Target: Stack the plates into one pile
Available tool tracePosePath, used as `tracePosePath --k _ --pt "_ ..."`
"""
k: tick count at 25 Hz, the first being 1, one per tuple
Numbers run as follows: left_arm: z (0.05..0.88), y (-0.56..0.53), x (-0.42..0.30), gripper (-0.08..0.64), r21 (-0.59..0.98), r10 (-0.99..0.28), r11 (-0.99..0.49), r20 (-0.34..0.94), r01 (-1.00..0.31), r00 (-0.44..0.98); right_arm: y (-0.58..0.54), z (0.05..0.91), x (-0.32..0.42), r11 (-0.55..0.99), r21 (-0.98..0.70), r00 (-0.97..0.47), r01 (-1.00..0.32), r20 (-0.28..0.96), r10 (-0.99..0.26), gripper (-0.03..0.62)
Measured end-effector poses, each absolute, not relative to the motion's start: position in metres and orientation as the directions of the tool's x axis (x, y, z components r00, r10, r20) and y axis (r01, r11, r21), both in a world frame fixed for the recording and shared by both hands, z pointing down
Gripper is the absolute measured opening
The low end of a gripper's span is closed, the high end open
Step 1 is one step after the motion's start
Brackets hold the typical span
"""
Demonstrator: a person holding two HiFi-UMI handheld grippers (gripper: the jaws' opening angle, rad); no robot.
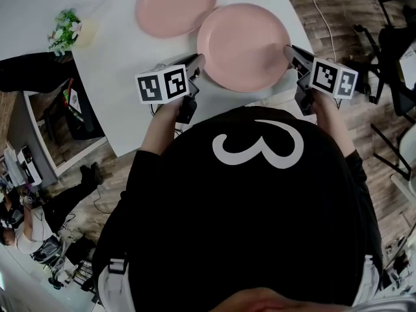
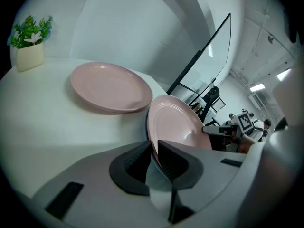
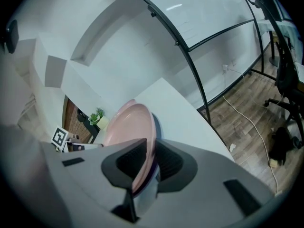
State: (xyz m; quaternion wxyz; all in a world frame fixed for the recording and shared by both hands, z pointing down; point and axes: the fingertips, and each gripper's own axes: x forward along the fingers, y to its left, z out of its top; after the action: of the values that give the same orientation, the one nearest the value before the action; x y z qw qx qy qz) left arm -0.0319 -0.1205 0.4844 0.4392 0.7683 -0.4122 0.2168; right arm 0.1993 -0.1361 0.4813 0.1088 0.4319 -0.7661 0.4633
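A potted plant [image 1: 65, 31] stands at the upper left of the head view, on the white table [image 1: 117, 77] and well apart from the plates. To its right, at the top edge, the far plate [image 1: 175, 5] lies flat. The near plate [image 1: 244, 47] fills the top centre, and its upper-left rim overlaps the far plate's edge; whether they touch cannot be told. The left gripper [image 1: 198, 67] is clamped on the near plate's left rim, the right gripper [image 1: 289, 54] on its right rim. The person's black shirt [image 1: 247, 207] fills the lower frame and hides the table's near edge. At the upper right a cable [image 1: 328, 25] crosses the wooden floor beside an office chair [image 1: 390, 51].

Only the left gripper view shows the tilt. The plant [image 2: 29, 42] is at the upper left and the far plate [image 2: 111, 87] flat at centre left. The near plate [image 2: 175, 125] is angled up from the left gripper [image 2: 154, 148], whose jaws pinch its pink rim. The right gripper [image 2: 206, 129] grips the opposite rim at the right.

The right gripper view shows the plant [image 3: 97, 118] at centre left. The near plate [image 3: 135, 127] is seen edge-on, pinched in the right gripper [image 3: 151, 144]. The cable [image 3: 247, 113] and the chair [image 3: 285, 80] are at the right.
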Motion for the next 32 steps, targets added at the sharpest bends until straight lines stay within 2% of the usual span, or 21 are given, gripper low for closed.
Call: tracePosePath --k 26,32 --pt "0.481 -0.1207 -0.0368 0.052 0.467 -0.467 -0.276 0.699 -0.84 0.542 -0.1336 0.4744 0.1892 0.308 -0.552 -0.621 -0.775 0.575 -0.533 0.167" --pt "0.4785 -0.1175 -0.0344 0.052 0.475 -0.457 -0.278 0.699 -0.835 0.55 -0.1324 0.4755 0.1929 0.294 -0.552 -0.613 -0.78 0.579 -0.538 0.183"
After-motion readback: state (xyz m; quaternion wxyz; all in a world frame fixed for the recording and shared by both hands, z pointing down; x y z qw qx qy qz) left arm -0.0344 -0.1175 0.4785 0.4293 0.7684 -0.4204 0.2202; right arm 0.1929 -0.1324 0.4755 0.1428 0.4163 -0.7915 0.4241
